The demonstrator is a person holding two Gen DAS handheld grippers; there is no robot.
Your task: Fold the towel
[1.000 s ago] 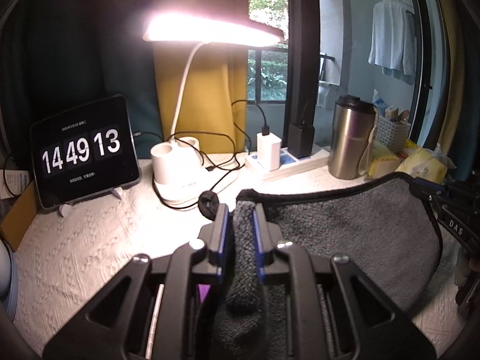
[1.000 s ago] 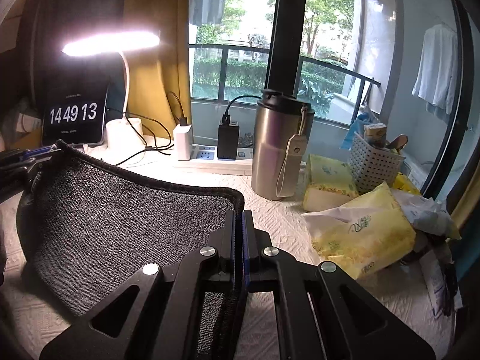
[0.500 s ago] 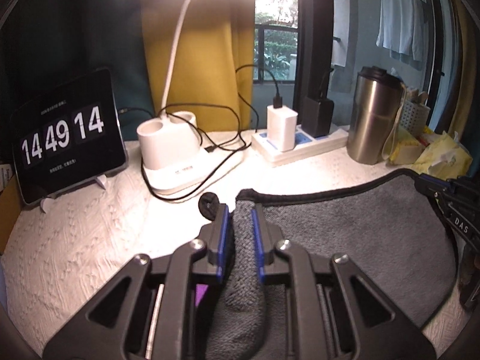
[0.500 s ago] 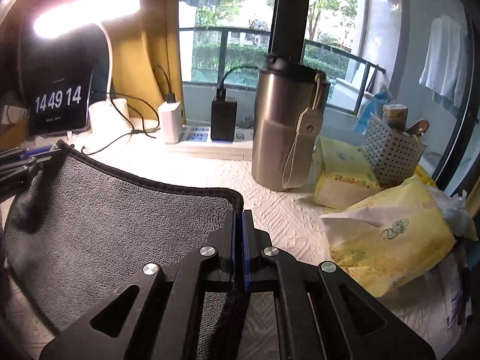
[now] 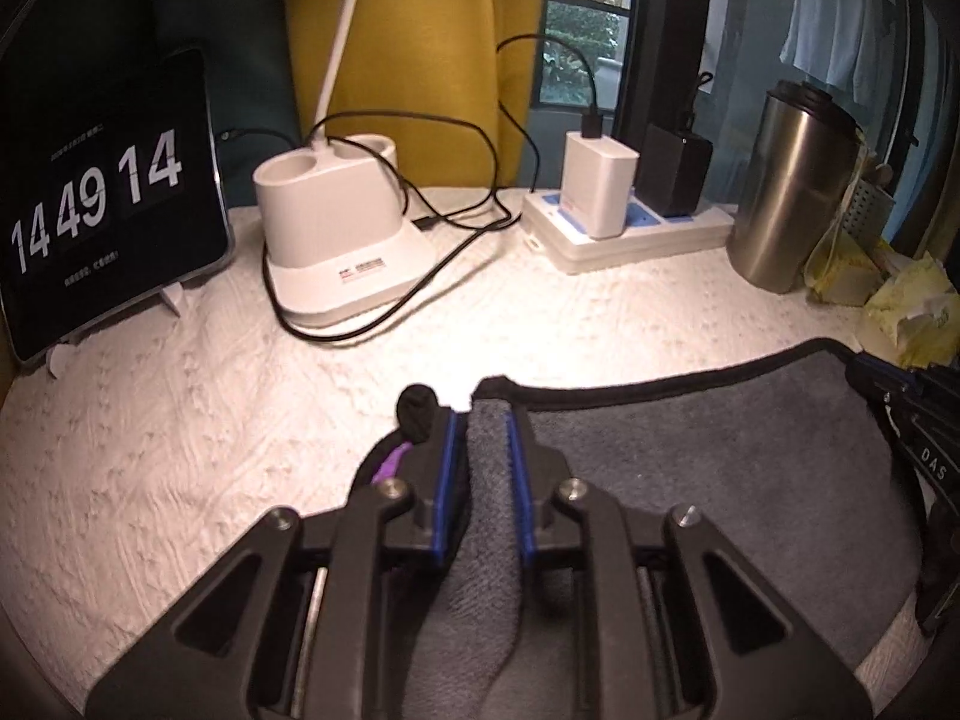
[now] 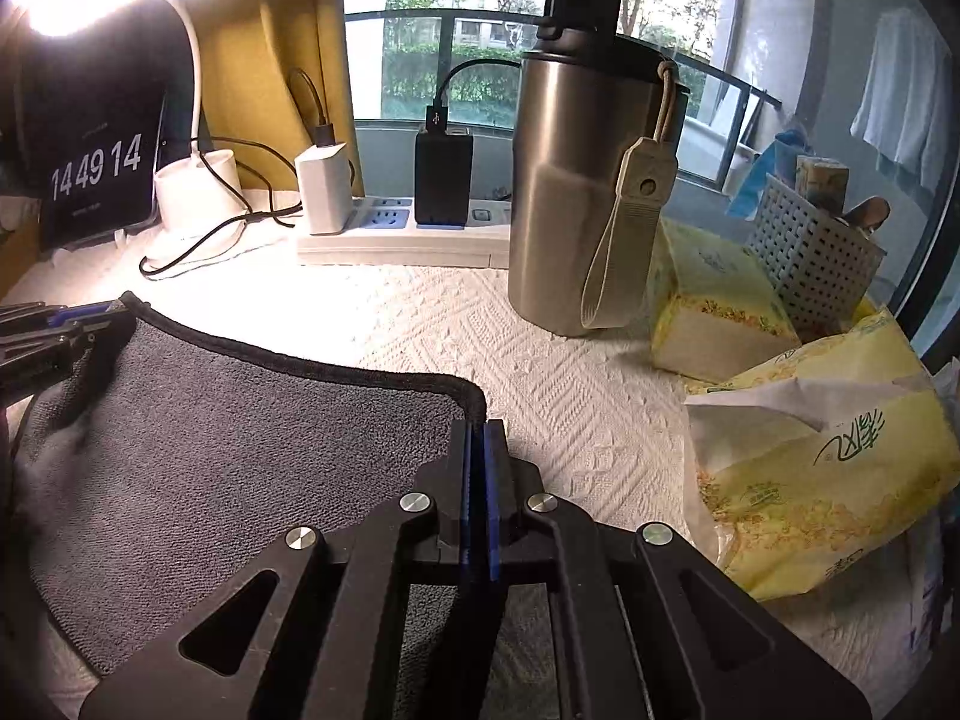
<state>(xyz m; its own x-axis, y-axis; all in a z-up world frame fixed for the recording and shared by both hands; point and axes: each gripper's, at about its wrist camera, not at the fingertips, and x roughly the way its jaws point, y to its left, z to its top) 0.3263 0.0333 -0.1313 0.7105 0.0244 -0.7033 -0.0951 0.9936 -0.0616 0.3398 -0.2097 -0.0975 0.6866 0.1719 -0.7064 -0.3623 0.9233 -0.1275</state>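
Observation:
A dark grey towel (image 5: pixel 708 450) with black edging is stretched between my two grippers just above the white textured cloth on the table; it also shows in the right wrist view (image 6: pixel 240 438). My left gripper (image 5: pixel 486 420) is shut on the towel's left corner, a thick bunched fold between its blue pads. My right gripper (image 6: pixel 478 429) is shut on the right corner, pads pressed on the thin edge. Each gripper shows at the edge of the other's view, the right one (image 5: pixel 900 396) and the left one (image 6: pixel 60 324).
Along the back stand a tablet clock (image 5: pixel 102 204), a white lamp base (image 5: pixel 336 240) with black cables, a power strip (image 5: pixel 624 228) with chargers and a steel tumbler (image 6: pixel 588 180). Yellow tissue packs (image 6: pixel 822 468) and a perforated basket (image 6: pixel 804 252) crowd the right side.
Both grippers have carried the towel forward and lower toward the back of the table. The lamp base, power strip and tumbler are closer; the lamp head has left the left view.

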